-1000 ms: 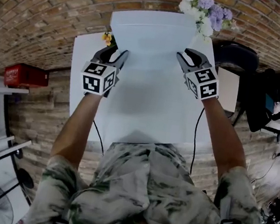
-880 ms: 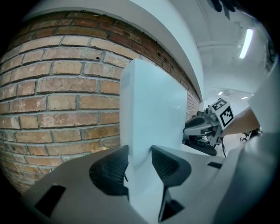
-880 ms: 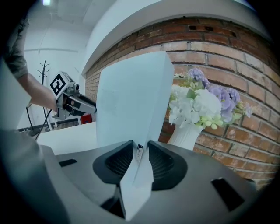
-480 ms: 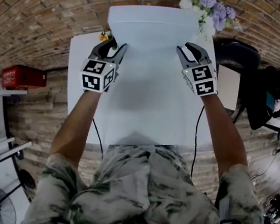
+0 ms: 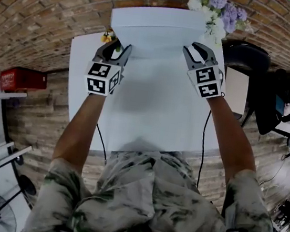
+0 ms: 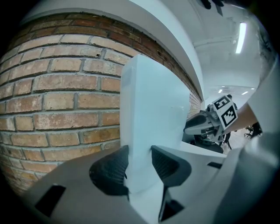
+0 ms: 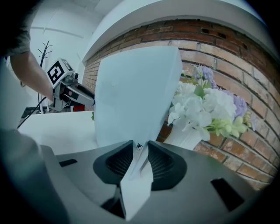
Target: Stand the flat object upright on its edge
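Twice clamping the flat white board (image 5: 156, 32), upright at the far side of the desk (image 5: 150, 113) by the flowers (image 5: 217, 11): pinching its left edge with the left tool (image 5: 117, 48), tightening the right tool (image 5: 196, 50) on its right edge.

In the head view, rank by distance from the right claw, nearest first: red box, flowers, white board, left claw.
1. white board, gripped in the right claw, jaws just closing further
2. flowers, just beyond
3. left claw, board's other side
4. red box, far left
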The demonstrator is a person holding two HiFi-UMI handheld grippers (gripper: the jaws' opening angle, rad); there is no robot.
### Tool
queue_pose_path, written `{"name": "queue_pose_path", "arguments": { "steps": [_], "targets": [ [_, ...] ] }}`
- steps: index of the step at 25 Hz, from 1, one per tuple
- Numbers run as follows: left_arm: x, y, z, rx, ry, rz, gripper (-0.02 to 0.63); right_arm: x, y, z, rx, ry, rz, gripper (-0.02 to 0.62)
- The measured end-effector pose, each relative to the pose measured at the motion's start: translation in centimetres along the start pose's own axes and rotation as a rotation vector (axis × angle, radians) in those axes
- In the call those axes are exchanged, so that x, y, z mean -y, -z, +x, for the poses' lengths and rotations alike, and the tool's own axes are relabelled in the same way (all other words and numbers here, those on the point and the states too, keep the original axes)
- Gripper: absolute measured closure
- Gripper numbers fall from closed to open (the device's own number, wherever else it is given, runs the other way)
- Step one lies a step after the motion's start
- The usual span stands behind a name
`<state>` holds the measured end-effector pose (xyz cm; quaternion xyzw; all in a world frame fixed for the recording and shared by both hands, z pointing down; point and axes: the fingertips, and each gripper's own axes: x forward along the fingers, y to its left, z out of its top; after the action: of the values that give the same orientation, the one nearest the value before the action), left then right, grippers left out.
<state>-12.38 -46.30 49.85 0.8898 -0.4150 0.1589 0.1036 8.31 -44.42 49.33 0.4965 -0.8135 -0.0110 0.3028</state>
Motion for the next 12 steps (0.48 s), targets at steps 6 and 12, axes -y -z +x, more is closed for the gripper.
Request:
{"name": "queue_pose_path", "arguments": {
  "steps": [6,12],
  "targets": [
    [-0.3,0.89,0.48,-0.004,0.001,-0.003,0.43,-0.32,0.8,0.64,0.0,-0.001,0.005,0.469],
    [-0.54,0.95,0.57,0.002,0.015,-0.013,0.428,-0.37,0.83,0.79,0.015,0.002,0.044,0.46]
  ]
}}
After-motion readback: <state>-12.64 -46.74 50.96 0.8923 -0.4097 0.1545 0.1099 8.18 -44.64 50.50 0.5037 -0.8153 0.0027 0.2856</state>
